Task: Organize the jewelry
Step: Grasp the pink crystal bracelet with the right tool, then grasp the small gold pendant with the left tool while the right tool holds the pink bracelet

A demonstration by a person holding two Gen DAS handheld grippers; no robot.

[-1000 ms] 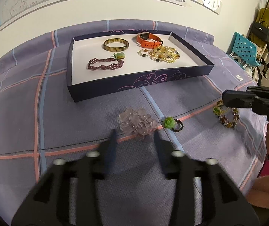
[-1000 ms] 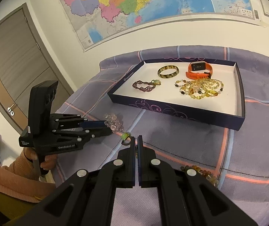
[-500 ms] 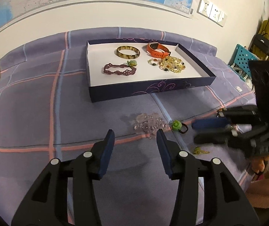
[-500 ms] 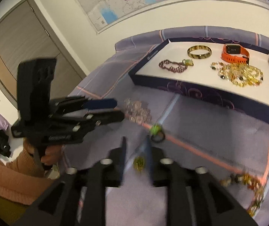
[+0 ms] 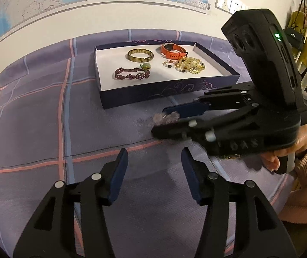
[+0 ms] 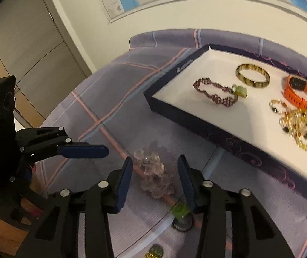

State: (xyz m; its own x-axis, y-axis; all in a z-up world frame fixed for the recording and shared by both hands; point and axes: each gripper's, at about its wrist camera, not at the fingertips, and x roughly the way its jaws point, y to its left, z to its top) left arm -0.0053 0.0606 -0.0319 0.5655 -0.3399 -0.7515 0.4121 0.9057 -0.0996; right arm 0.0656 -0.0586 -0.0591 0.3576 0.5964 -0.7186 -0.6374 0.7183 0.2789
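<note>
A pale pink crystal bracelet [image 6: 153,173] lies on the purple plaid cloth in front of the dark blue tray [image 6: 196,124]. My right gripper [image 6: 154,167] is open, its fingers on either side of the bracelet; from the left wrist view it [image 5: 164,120] covers most of the bracelet [image 5: 166,116]. My left gripper [image 5: 153,163] is open and empty, just behind it. The tray [image 5: 153,94] holds a maroon bead bracelet [image 5: 129,74], an amber bangle [image 5: 140,55], an orange watch [image 5: 172,50] and yellow beads [image 5: 189,65].
A green flower ring on a dark band [image 6: 181,214] and a small gold-green piece [image 6: 154,251] lie on the cloth under my right gripper. A wall with a map is behind the table; a door is at the left.
My right gripper has opened and swung left, down over the pink crystal bracelet. My left gripper has drawn back and stays open.
</note>
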